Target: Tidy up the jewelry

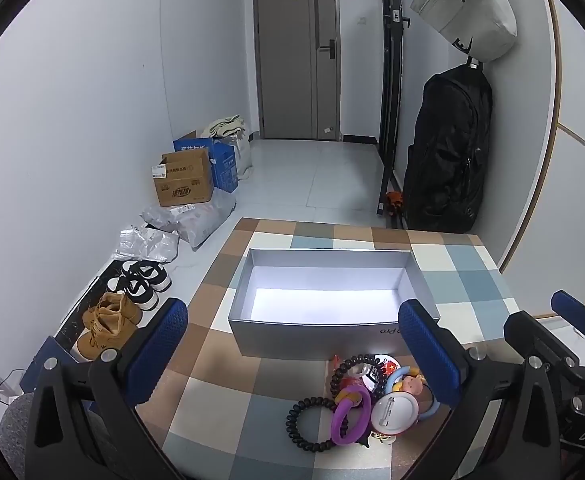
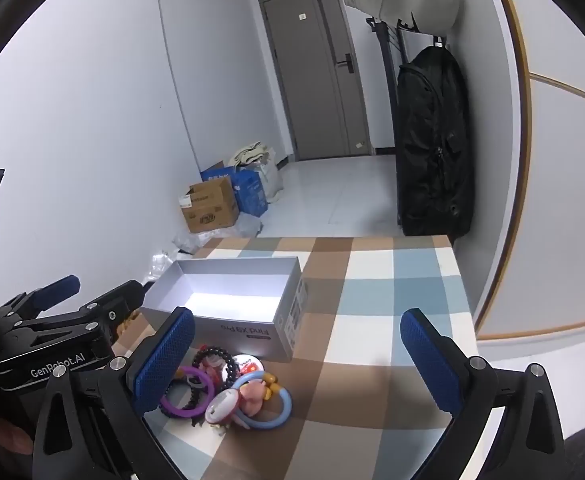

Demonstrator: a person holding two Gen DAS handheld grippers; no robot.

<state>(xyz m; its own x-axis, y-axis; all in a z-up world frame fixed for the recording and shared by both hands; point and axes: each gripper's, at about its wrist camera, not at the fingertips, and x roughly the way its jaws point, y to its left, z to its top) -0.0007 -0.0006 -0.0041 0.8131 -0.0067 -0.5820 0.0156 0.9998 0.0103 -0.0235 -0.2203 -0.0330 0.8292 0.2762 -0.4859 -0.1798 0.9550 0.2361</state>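
**Both tools wide, jewelry in front of the box**

Your left tool (image 1: pixel 292 344) and right tool (image 2: pixel 298 354) both stand wide apart, holding nothing. The jewelry pile (image 1: pixel 366 394) lies on the checked table (image 2: pixel 392 280), just beside the open grey box (image 1: pixel 324 280).

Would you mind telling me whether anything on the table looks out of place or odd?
The jewelry lies in a tangled heap on the tablecloth, in front of the open box, which is empty. Bracelets and rings overlap. Nothing looks spilled or damaged.

The grey box (image 2: pixel 252 330) reads "Find X9 Pro"; the left gripper (image 2: pixel 62 366) reads "GenRobot.AI".
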